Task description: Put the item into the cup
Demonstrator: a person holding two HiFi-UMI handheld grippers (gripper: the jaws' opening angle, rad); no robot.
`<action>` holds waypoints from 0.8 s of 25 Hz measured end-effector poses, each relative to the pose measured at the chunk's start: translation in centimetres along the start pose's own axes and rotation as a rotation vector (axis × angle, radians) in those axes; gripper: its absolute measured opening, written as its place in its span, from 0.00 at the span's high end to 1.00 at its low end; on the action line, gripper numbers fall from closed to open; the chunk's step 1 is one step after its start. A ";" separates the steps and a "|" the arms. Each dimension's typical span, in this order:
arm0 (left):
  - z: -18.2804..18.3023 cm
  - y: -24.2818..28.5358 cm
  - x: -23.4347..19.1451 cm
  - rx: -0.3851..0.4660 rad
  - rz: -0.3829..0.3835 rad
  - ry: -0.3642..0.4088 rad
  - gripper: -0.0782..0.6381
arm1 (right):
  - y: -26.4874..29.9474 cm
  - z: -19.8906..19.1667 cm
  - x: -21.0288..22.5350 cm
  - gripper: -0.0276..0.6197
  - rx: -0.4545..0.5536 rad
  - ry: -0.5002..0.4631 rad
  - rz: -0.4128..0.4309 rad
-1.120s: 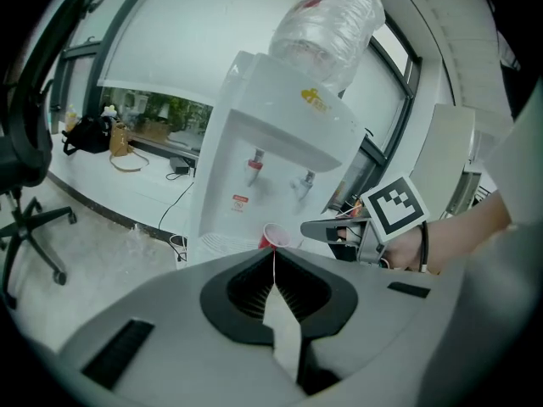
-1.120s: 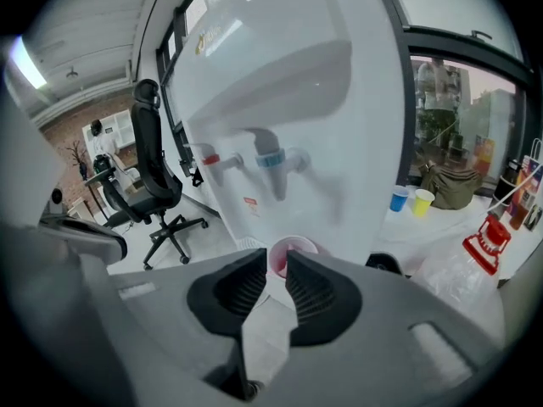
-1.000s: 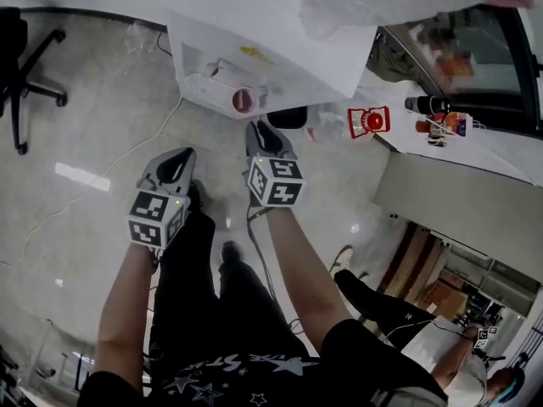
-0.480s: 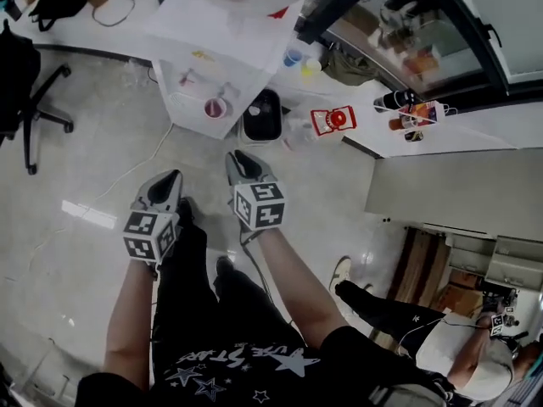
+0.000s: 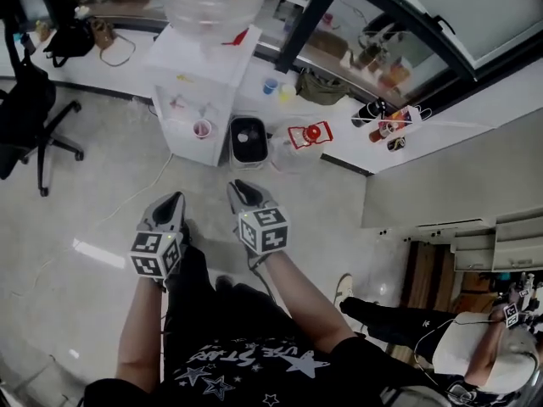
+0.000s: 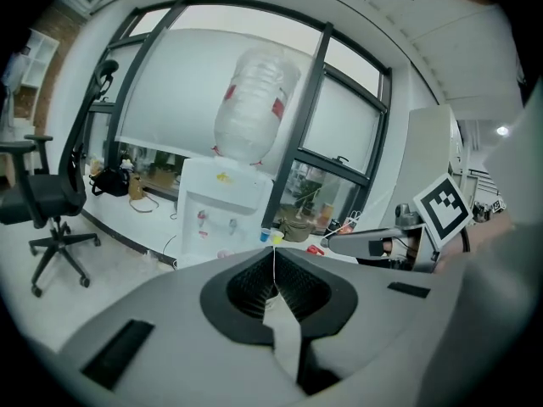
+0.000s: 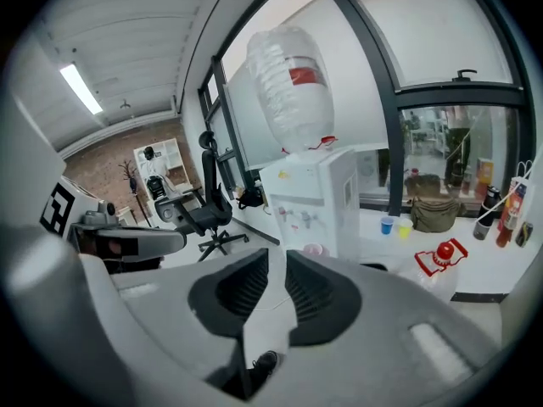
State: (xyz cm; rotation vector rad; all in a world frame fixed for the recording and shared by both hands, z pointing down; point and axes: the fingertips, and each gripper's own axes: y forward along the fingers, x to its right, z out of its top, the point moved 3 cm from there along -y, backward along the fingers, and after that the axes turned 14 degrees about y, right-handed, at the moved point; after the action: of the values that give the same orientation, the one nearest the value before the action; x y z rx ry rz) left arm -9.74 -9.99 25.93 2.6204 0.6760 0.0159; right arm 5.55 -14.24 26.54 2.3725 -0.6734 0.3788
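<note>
Both grippers hang side by side in front of me above the floor, well short of the water dispenser (image 5: 188,100). My left gripper (image 5: 170,203) is shut and empty, its tips meeting in the left gripper view (image 6: 273,253). The right gripper (image 5: 239,192) shows a narrow empty gap between its jaws (image 7: 276,259). A blue cup (image 5: 270,85) and a yellow cup (image 5: 288,91) stand on the white ledge behind the dispenser. A pink cup (image 5: 202,129) sits in the dispenser's tap bay. None of these is near either gripper.
A large bottle (image 5: 212,2) tops the dispenser. A black bin (image 5: 249,140) and a clear jug with a red cap (image 5: 301,141) stand on the floor beside it. An office chair (image 5: 38,121) is at left. Bottles (image 5: 382,117) line the ledge at right; a person (image 5: 475,346) sits lower right.
The head view has swung up and drawn back, so the dispenser, ledge and windows now show in full. Both grippers stay low and side by side, slightly lower in view.
</note>
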 end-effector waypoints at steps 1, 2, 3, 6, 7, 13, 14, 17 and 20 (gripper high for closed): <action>0.2 -0.5 0.7 0.004 0.006 0.003 0.88 | -1.0 0.0 -0.1 0.86 0.003 -0.005 0.007; 0.5 -1.0 1.3 0.007 0.013 0.006 0.88 | -2.0 0.0 -0.3 0.86 0.006 -0.008 0.012; 0.7 -1.6 2.0 0.011 0.020 0.011 0.88 | -2.9 0.0 -0.4 0.86 0.007 -0.008 0.018; 1.7 -3.4 3.4 0.029 0.049 0.037 0.88 | -4.9 -0.3 -1.3 0.86 0.016 -0.008 0.048; 2.0 -4.1 3.7 0.037 0.060 0.045 0.88 | -5.4 -0.4 -1.5 0.86 0.019 -0.012 0.059; 1.8 -7.6 6.0 0.062 0.107 0.039 0.88 | -8.3 -2.0 -2.5 0.95 0.021 -0.060 0.088; 1.7 -8.2 6.3 0.060 0.111 0.035 0.88 | -8.8 -2.3 -2.7 0.95 0.018 -0.066 0.090; 1.3 -9.5 6.5 0.059 0.121 0.022 0.88 | -9.5 -2.9 -3.2 0.95 0.008 -0.062 0.094; 0.6 -10.8 6.6 0.056 0.129 0.013 0.88 | -10.0 -3.8 -3.8 0.95 -0.006 -0.050 0.101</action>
State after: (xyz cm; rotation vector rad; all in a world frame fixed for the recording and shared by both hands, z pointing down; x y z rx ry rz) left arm -8.78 1.31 20.28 2.7164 0.5173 0.0540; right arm 7.57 -3.75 22.85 2.3547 -0.8182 0.3608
